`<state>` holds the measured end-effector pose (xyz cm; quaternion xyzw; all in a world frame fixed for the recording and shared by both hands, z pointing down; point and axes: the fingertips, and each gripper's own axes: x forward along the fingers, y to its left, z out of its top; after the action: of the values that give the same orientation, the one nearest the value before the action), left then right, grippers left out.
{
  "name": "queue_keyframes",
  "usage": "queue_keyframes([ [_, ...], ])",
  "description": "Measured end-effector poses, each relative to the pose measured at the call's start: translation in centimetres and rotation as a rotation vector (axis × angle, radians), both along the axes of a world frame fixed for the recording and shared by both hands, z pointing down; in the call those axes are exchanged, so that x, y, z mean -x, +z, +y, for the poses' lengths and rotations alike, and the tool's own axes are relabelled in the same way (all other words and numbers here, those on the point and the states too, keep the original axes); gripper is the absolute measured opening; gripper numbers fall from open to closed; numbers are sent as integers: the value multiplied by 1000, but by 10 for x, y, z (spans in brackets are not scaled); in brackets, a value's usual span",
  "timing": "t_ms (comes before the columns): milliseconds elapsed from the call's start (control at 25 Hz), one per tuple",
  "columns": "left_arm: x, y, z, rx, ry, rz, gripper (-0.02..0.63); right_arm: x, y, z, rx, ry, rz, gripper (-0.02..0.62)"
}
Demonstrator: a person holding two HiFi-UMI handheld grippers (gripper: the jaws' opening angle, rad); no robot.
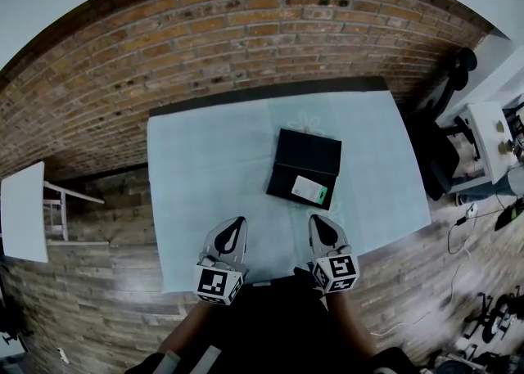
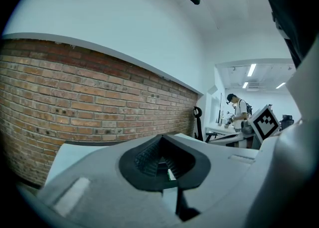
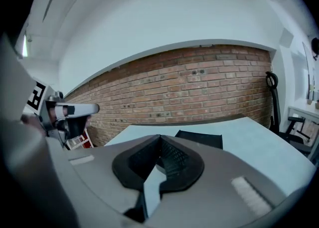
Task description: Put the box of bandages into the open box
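Both grippers sat at the near edge of the worktop (image 1: pixel 205 176), which had a pale blue cover and stood against a red brick wall (image 1: pixel 246 29).

Left gripper (image 1: pixel 237 223): fingers (image 2: pixel 149 159) together at the tips, nothing clamped. Right gripper (image 1: pixel 320 222): fingers (image 3: pixel 172 154) fully together, also empty. The 2 grippers were side by side, well apart from each other, both short of the boxes.

The flat black open box (image 1: pixel 308 154) lay mid-worktop, its 2 halves folded out flat, 1 far and 1 near. The small white cardboard box of bandages with a green corner (image 1: pixel 309 191) lay flat on the near half, toward its right corner. I couldn't tell whether that half was the tray or the lid.

In the right gripper view the black open box (image 3: pixel 199 138) showed just past the fingertips, and the left gripper (image 3: pixel 65 112) showed off to the side.

A black office chair (image 1: pixel 446 119) stood right of the worktop, a small white table (image 1: pixel 22 209) well to the left. In the left gripper view a person (image 2: pixel 239 112) stood in the far room.
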<state>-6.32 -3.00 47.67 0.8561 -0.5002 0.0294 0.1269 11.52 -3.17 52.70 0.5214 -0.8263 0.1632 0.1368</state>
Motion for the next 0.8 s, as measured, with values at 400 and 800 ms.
queue_keyframes([
  [400,7,-5,14,-25,-5,8,-2,18,-57,41,-162,-4,-56,0],
  [800,4,-8,18,-28,20,9,-2,25,-62,45,-173,-8,-62,0],
])
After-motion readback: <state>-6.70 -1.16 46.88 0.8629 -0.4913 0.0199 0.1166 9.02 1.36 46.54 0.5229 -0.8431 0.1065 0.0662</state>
